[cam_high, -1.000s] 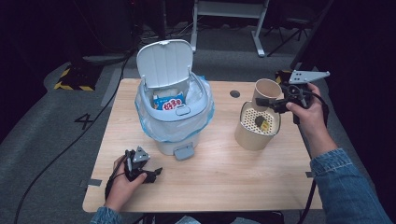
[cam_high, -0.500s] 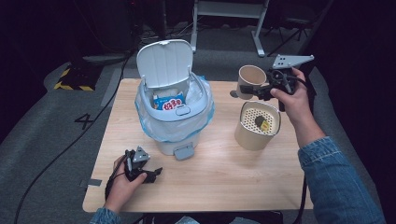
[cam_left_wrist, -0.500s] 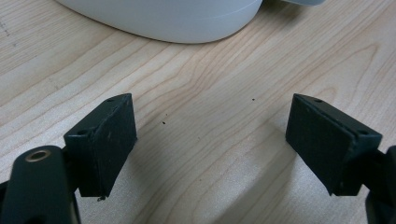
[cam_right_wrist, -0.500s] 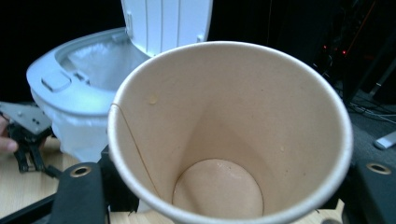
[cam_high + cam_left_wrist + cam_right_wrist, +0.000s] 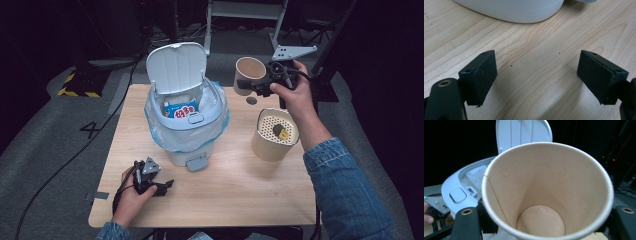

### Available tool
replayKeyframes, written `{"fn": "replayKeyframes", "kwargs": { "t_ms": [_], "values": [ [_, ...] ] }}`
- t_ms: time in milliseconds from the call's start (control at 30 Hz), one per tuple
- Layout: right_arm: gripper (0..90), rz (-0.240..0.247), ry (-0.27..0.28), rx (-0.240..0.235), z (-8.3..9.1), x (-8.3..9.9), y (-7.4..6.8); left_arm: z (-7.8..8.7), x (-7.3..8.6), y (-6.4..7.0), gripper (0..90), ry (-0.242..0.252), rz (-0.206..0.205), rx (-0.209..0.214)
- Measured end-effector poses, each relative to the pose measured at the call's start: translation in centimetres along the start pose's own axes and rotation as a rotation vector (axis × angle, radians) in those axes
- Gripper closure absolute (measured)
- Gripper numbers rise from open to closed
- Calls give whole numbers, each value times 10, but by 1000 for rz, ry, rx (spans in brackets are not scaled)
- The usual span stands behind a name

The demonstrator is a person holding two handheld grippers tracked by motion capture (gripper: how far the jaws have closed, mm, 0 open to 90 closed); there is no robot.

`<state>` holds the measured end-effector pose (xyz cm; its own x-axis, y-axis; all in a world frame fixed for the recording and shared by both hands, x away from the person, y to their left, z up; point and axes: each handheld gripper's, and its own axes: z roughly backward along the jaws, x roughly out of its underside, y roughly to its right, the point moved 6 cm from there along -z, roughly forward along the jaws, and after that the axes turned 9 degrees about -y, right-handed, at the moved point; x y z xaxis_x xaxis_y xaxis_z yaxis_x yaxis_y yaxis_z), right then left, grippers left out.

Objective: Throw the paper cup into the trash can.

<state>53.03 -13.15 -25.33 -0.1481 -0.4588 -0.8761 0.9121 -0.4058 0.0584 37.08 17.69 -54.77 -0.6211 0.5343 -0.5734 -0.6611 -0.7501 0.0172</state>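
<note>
A white plastic pedal bin (image 5: 186, 131) with its lid up stands left of centre on the light wooden table (image 5: 235, 195). A blue and white packet (image 5: 181, 110) lies inside it. Right of the bin stands a beige perforated-top canister (image 5: 274, 135). Behind the canister, the right gripper (image 5: 260, 88) holds a tan paper cup (image 5: 248, 73) above the table's far edge. The left gripper (image 5: 161, 186) rests on the table in front of the bin.
</note>
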Motion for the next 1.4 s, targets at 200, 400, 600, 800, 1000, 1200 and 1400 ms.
{"fn": "replayKeyframes", "kwargs": {
  "t_ms": [200,400,600,800,1000,1200,1400],
  "values": [
    [288,5,28,-33,-15,-13,-5,0,0,0,167,2,4,2],
    [284,-23,103,-45,-31,-24,-12,0,0,0,167,1,-1,-1],
    [284,-27,119,-54,-50,-31,-20,0,0,0,166,1,4,5],
    [284,-32,102,-92,-70,-34,-32,-1,-1,0,164,1,2,7],
    [282,-63,78,-103,-83,-34,-39,-1,0,0,164,0,3,7],
    [281,-59,39,-104,-95,-33,-45,-1,0,0,164,0,2,7],
    [278,-30,-14,-109,-107,-29,-53,-1,0,0,164,0,2,7]
  ]
}}
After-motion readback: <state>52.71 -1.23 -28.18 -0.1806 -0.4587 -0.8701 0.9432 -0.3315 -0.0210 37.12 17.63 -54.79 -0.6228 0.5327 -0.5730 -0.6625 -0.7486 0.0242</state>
